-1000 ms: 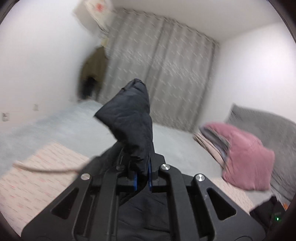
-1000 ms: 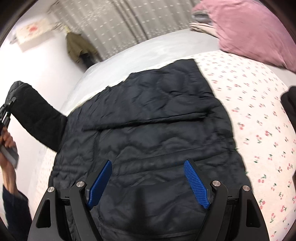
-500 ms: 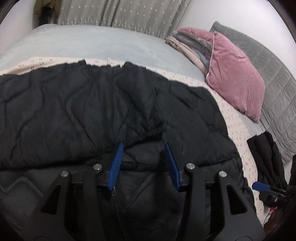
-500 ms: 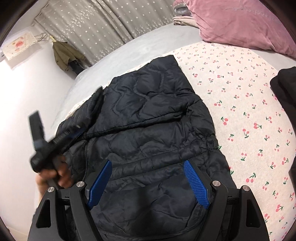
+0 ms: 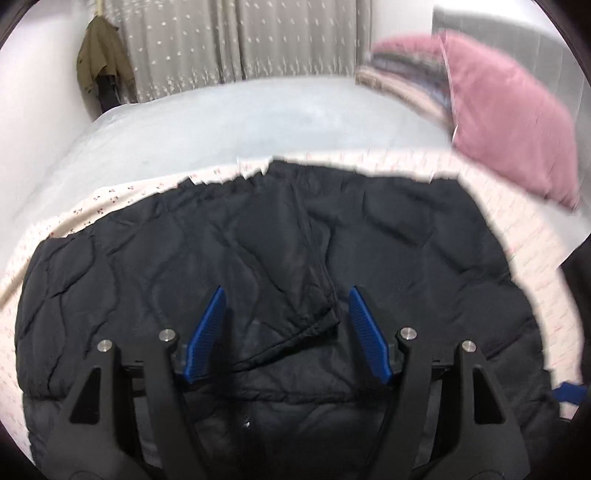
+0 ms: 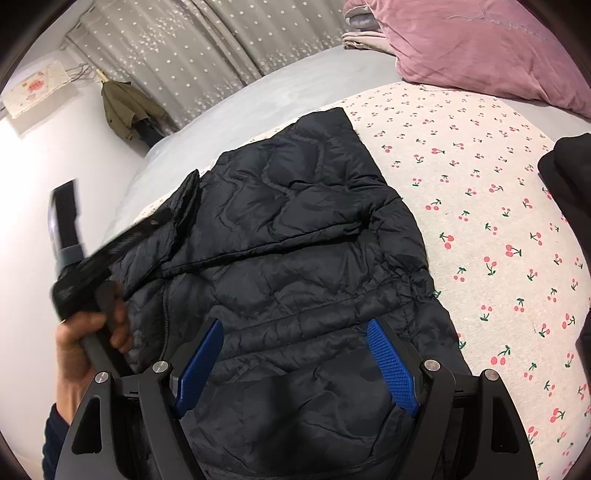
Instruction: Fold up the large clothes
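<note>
Black jacket (image 6: 295, 258) lies flat on bed (image 6: 480, 184) w/ sleeve (image 5: 295, 280) folded in, so left tongs (image 5: 286, 321) have just been opening, released over its cuff, nothing gripped; right tongs (image 6: 293, 354) hover released too.

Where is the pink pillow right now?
The pink pillow sits at the top right of the right wrist view, at the far end of the cherry-print sheet, beyond the black jacket, with folded blankets stacked just left of it.
</note>
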A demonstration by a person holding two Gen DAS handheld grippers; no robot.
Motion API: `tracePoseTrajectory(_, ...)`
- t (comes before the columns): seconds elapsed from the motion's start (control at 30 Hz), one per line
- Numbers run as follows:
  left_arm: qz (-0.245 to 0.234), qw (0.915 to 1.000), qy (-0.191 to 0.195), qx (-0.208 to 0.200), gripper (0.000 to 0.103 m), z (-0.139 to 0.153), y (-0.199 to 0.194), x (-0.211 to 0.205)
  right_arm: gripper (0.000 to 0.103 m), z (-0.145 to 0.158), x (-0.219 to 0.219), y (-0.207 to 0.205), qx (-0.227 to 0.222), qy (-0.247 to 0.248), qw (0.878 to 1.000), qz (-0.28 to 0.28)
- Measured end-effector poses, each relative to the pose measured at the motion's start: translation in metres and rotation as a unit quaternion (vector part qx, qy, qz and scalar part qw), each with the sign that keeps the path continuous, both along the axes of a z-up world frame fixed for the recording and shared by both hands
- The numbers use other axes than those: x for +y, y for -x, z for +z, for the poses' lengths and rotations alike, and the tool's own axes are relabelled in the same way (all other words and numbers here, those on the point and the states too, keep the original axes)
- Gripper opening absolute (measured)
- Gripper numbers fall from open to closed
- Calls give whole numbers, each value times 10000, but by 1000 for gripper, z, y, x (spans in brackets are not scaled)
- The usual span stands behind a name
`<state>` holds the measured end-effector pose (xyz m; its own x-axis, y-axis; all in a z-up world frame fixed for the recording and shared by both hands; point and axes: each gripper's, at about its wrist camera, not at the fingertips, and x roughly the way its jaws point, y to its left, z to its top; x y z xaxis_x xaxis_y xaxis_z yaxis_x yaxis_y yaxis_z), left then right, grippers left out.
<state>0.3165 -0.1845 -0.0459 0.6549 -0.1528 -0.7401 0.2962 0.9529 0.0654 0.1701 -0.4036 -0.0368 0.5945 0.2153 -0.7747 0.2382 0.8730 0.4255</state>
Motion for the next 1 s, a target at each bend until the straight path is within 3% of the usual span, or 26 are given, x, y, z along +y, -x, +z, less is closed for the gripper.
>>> tracePoseTrajectory(0.07,49,9998,-195,34,67,-13,-3,-7,81,-1,-2,0,20,12,10000,-27)
tracePoseTrajectory(0.1,34,9998,-185,41,52,-18,-2,-8,81,-1,-3,-1,44,20,10000,-44)
tracePoseTrajectory(0.13,34,9998,-187,77,31,-22,-2,-8,81,-2,-4,-1,68,24,10000,-54)
tracePoseTrajectory(0.2,91,9996,-241,152,13,-24,-1,-9,81,-3,-4,-1,105,18,9999,-67)
tracePoseTrajectory(0.23,85,9996,-201,177,12,-23,1,-8,81,-4,-4,-1,116,15,9999,-64)
tracePoseTrajectory(0.57,-27,9982,370,482,13,-27,15,4,81,-12,0,-6,238,156,9996,-57)
tracePoseTrajectory(0.67,-7,9965,548,631,18,-26,12,10,81,-16,-1,-9,298,162,9994,-62)
tracePoseTrajectory(0.83,89,9974,512,495,43,-10,28,14,81,-16,-4,-8,301,245,9992,-136)
tracePoseTrajectory(1.0,394,9972,448,449,50,16,68,43,81,-12,-1,-7,247,416,9988,-107)
